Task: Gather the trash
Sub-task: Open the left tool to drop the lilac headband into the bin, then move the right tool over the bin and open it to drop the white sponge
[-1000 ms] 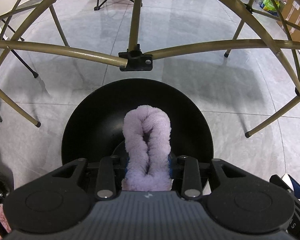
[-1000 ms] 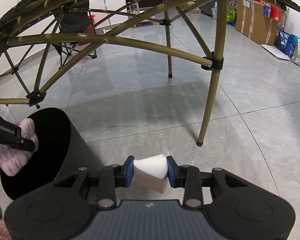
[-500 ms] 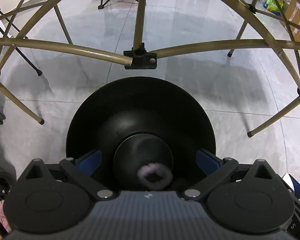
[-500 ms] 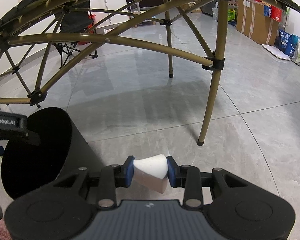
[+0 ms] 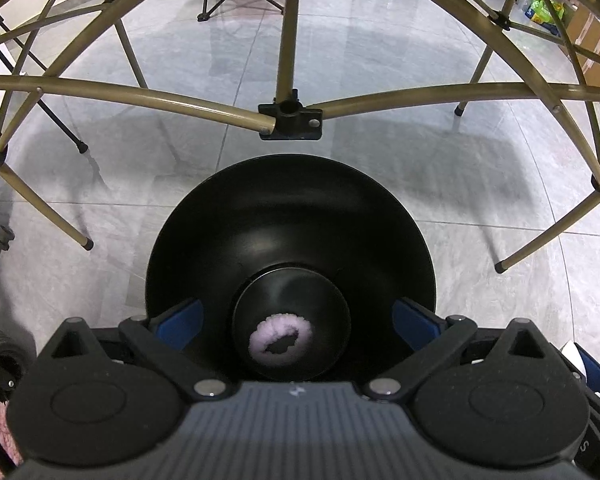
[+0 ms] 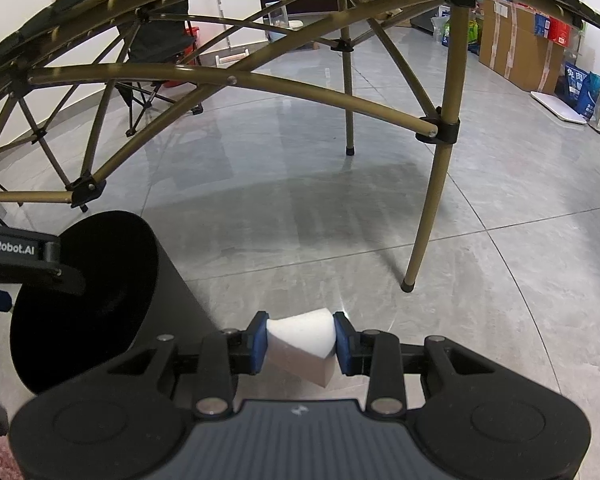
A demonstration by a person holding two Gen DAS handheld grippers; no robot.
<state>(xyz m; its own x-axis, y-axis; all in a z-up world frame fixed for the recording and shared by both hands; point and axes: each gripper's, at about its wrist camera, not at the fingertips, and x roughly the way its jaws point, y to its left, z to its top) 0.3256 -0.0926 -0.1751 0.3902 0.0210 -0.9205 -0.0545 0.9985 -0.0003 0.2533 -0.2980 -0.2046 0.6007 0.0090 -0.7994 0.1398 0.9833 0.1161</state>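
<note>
Black bin [image 5: 292,216] sits on the grey tile floor [image 5: 460,184] under my left gripper [image 5: 296,316], jaws spread wide, gripping nothing; a lilac fluffy ring [image 5: 280,334] lies at the bin's bottom; to its right, my right gripper [image 6: 300,342] pinches a white foam wedge [image 6: 302,344] above the floor beside the bin.

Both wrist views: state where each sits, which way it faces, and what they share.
Left wrist: on the left tongs, looking steeply down into the black bin, purple scrunchie at its bottom; own open blue pads show.
Right wrist: on the right tongs, facing down and out across the floor; pads shut on a white foam piece.
Shared: the bin and the gold table frame.
</note>
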